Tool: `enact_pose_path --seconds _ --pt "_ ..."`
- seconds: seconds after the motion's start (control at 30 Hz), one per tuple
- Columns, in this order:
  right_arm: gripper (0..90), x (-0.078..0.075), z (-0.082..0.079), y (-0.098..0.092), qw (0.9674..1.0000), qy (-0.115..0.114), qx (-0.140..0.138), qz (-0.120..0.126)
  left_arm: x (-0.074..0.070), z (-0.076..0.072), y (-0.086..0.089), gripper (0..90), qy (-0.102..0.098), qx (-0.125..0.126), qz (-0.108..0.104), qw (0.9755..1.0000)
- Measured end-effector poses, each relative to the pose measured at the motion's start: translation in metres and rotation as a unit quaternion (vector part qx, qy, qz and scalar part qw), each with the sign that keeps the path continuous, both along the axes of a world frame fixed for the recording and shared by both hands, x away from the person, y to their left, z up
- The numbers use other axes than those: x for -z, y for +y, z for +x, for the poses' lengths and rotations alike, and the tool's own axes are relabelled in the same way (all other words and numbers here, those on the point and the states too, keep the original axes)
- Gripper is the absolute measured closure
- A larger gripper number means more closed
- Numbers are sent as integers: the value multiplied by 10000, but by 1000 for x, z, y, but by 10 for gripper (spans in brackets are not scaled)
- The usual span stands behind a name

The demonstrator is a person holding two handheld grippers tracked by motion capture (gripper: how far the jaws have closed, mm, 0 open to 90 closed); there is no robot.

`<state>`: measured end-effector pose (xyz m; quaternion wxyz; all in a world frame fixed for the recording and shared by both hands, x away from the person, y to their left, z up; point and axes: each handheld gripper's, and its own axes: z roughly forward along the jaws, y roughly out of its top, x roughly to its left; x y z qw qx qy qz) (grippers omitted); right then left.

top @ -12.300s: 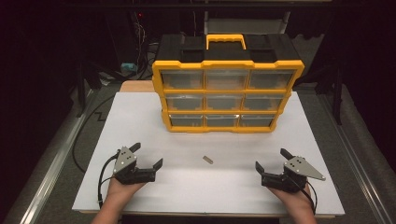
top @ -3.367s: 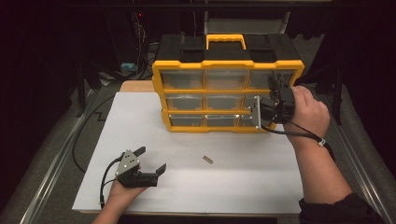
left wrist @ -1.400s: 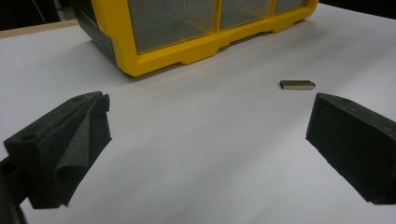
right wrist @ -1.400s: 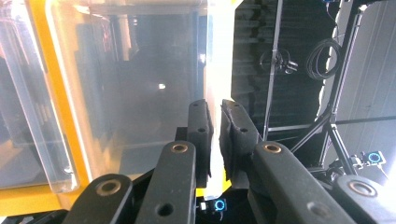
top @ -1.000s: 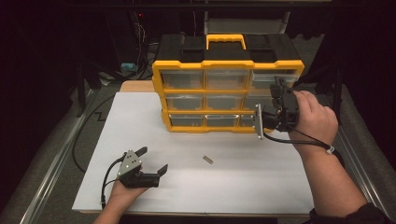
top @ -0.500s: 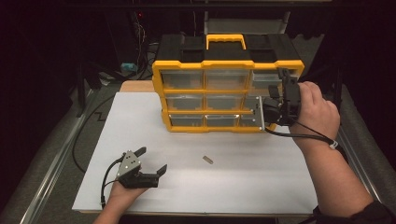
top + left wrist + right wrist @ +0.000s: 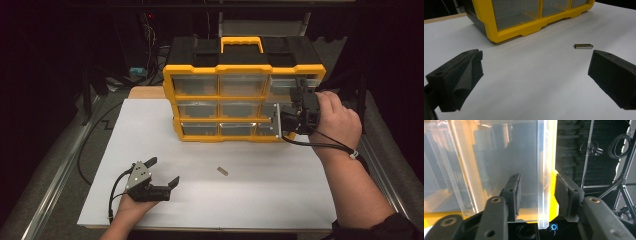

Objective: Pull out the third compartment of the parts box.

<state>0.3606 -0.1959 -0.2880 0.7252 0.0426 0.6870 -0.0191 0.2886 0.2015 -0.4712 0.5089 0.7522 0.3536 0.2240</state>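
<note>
At the near left of the white table, your left gripper rests on the surface with its jaws wide apart and nothing between them; the left gripper view shows bare table ahead and a small metal piece lying loose beyond the right jaw. That piece sits alone mid-table, well apart from both grippers. Behind it stands the yellow drawer cabinet, upright at the far edge. At its right side, your right gripper is working the clear drawer in the right column: the jaws have just been closing, and they straddle the drawer's front edge, though the pads do not appear pressed against it. Judged step: getting a hold on that drawer to pull it out. The next move calls for closing firmly on the edge, then a straight, level pull, so the cabinet does not shift.
</note>
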Motion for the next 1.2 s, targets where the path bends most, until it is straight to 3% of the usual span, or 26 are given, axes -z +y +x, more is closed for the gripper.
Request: enact_pose_path --seconds 0.5,0.8,1.2 --pt "781 -3 -1 1 10000 -84 26 -17 0 0 -1 7 -10 1 -3 10000" --pt "790 -3 -1 1 9999 -79 55 -70 0 0 0 7 -21 0 -7 10000" --pt "794 -1 -17 2 9997 -188 -20 -165 0 0 -5 8 14 62 -46 10000"
